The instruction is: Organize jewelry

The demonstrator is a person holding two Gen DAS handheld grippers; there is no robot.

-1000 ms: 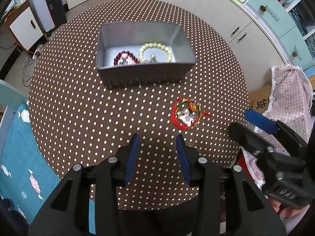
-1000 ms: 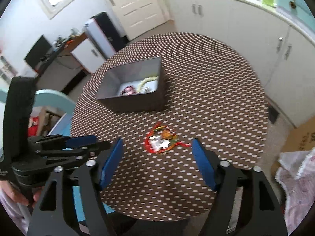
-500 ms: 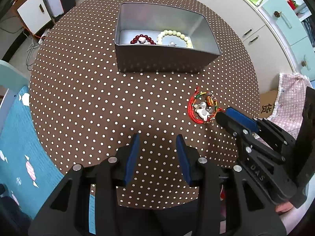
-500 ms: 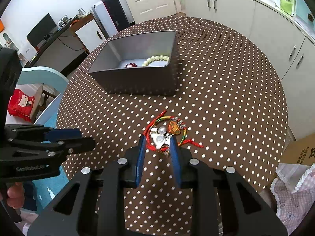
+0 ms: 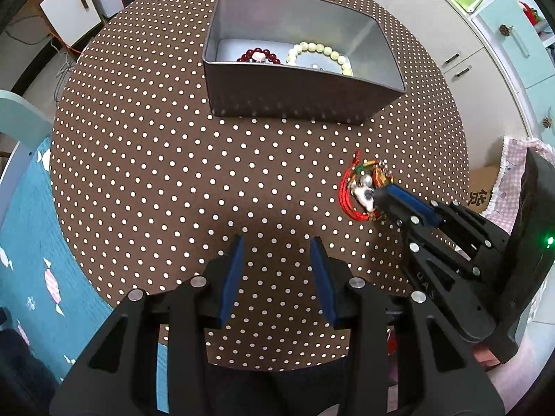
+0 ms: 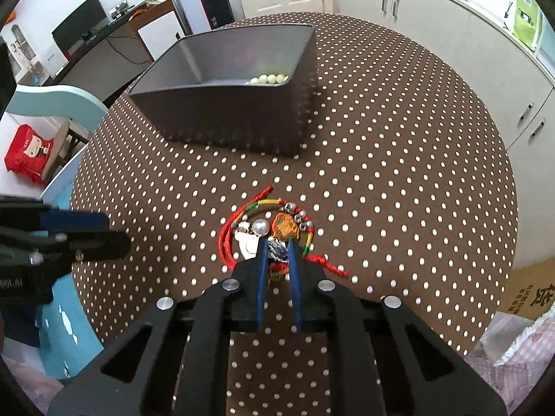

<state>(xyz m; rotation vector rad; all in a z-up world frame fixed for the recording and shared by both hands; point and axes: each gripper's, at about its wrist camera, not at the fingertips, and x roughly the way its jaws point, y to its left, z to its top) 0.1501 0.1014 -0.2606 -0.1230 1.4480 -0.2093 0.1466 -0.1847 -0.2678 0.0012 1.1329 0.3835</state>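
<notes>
A red cord bracelet (image 5: 349, 187) (image 6: 267, 204) with silver beads and an orange knot lies on the brown dotted round table (image 5: 156, 156) (image 6: 399, 173), in front of a grey tin box (image 5: 295, 97) (image 6: 225, 114). My right gripper (image 6: 277, 244) (image 5: 376, 196) is closing, its narrow jaws pinching the bracelet's charm cluster on the tabletop. Over the table's near edge my left gripper (image 5: 275, 242) (image 6: 111, 234) stands open, with nothing between its fingers. In the box lie a dark red bead bracelet (image 5: 258, 56) and a cream bead bracelet (image 5: 319, 53) (image 6: 269, 78).
White cabinets (image 6: 433, 17) curve round the far right. A pale blue chair (image 6: 59, 100) with a teal cushion (image 5: 31, 242) stands at the left. A cardboard box (image 6: 527, 291) and pink checked cloth (image 5: 517, 173) sit low at the right.
My right gripper came down onto the red cord bracelet and its jaws went from wide open to nearly together around the charms. The left gripper sank a little, jaws unchanged.
</notes>
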